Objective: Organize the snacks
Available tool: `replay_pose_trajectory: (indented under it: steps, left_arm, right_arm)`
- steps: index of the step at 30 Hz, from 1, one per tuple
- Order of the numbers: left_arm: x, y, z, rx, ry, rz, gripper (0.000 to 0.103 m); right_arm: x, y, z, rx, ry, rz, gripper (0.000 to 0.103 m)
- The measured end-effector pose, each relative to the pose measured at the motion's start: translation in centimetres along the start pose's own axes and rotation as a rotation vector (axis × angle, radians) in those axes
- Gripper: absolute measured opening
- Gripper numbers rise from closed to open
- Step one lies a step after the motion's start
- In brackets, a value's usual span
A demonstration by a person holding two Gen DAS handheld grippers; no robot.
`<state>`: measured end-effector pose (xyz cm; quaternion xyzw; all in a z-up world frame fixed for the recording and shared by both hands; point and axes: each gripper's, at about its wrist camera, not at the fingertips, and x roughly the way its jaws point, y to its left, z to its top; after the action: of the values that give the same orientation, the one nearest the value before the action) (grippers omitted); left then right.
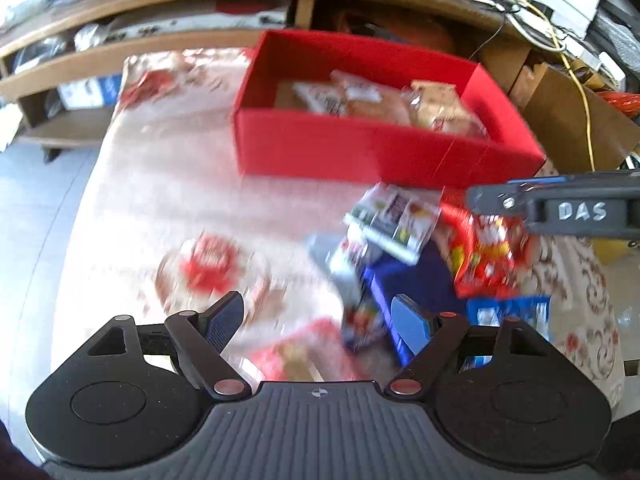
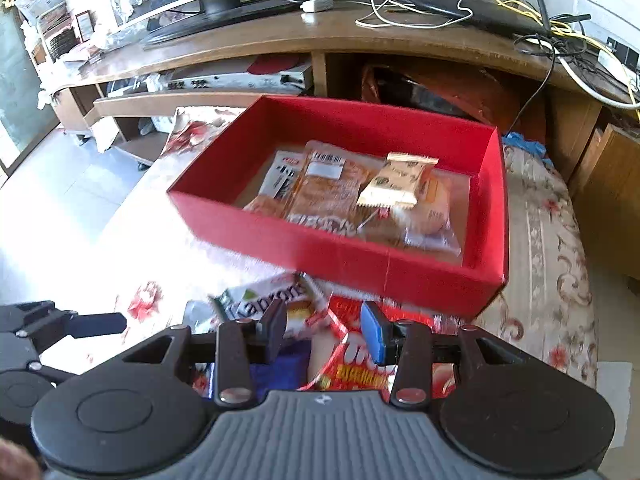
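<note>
— Where were the loose snacks [image 2: 280, 304] seen?
— On the table [image 2: 552, 240], piled just before the red box [image 2: 340, 256], under both grippers.
— Which gripper was nearer?
— The right gripper [image 2: 328, 332], nearly closed and apparently empty; the left gripper [image 1: 320, 320] was held open.

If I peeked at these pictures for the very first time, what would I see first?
First, the big red box in the middle of the flowery tablecloth, with wrapped snacks lying inside it. Next, the jumbled heap of bright snack packets on the cloth just in front of the box. The left gripper hangs over that heap with its fingers wide apart.
</note>
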<state>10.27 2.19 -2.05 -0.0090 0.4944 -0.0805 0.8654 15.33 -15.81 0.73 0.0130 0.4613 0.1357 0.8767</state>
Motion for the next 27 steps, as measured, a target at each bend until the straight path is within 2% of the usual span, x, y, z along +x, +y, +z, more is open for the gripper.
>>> replay_pose_trajectory:
  steps: [12, 14, 17, 20, 25, 27]
  left_arm:
    - [1.5, -0.3, -2.5, -0.079, 0.087, 0.041, 0.087]
    - [1.8, -0.4, -2.3, -0.088, 0.084, 0.051, 0.090]
    - [2.0, -0.5, -2.2, -0.090, 0.072, 0.070, 0.089]
    - [1.8, -0.6, -2.2, -0.069, 0.062, 0.085, 0.079]
    - [1.3, -0.2, -2.3, -0.054, 0.059, 0.052, 0.065]
    - [1.1, 0.0, -2.4, -0.053, 0.059, 0.038, 0.064]
  right_arm:
    - [-2.0, -0.6, -3.9, 0.018, 0.029, 0.031, 0.040]
    - [-2.3, -1.1, -4.4, 0.033, 0.036, 0.032, 0.041]
    - [-2.4, -1.8, -5.3, 0.053, 0.051, 0.020, 0.044]
    - [-2.3, -2.2, -5.9, 0.066, 0.072, 0.011, 0.044]
    - [-1.7, -3.1, -6.6, 0.102, 0.107, 0.003, 0.047]
    - [-1.5, -3.2, -6.8, 0.108, 0.120, -0.002, 0.048]
